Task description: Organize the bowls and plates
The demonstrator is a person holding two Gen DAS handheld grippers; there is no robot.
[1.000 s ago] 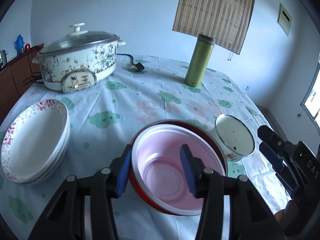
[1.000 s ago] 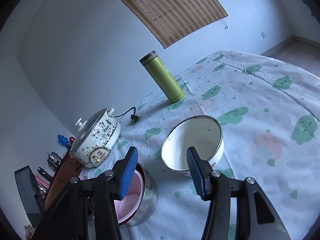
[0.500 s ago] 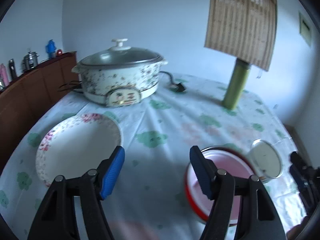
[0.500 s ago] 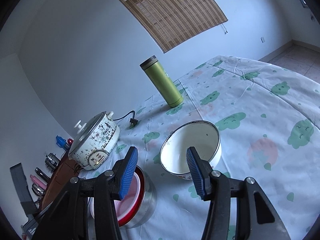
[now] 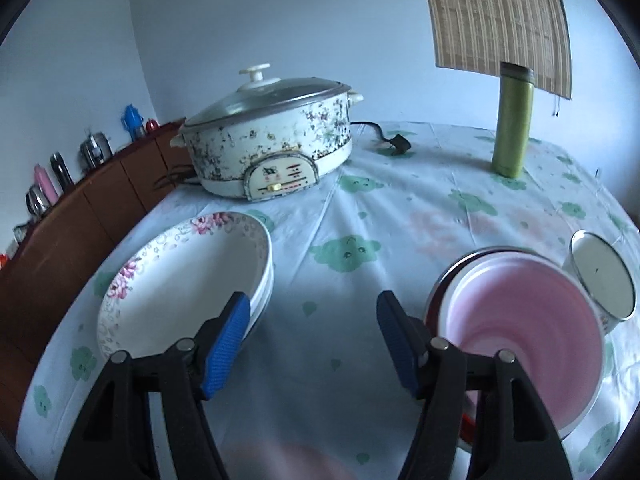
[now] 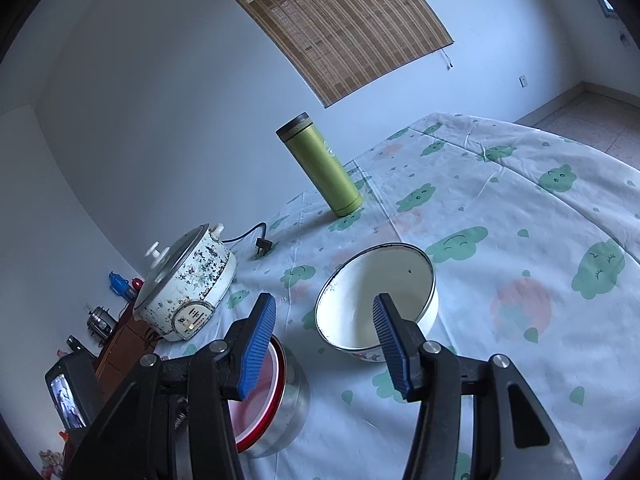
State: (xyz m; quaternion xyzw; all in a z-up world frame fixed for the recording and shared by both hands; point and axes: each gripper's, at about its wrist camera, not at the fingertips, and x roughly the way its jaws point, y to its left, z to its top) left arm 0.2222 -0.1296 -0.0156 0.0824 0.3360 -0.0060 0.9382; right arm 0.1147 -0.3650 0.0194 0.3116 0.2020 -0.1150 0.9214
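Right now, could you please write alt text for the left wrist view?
The open left gripper hovers over a cloud-print tablecloth, between stacked floral plates and a pink bowl. Behind stand a lidded electric pot and a green flask.

From the left gripper (image 5: 310,344), with its jaws apart and nothing between them, a bare strip of cloth (image 5: 400,208) runs toward 12 o'clock. The plates (image 5: 184,284) close it off at 10 o'clock, their rim just beside the left finger. The nested bowls (image 5: 520,340) block 2 o'clock, right by the other finger. The cooker (image 5: 272,140) stands at 11 o'clock, farther off, its plug (image 5: 398,145) lying at 12. The flask (image 5: 513,120) is upright at 1 o'clock, well apart.

From the right gripper (image 6: 324,344), also spread wide, the white bowl (image 6: 376,300) sits at 12 o'clock, close ahead. Cloth is bare from 1 to 3 o'clock.
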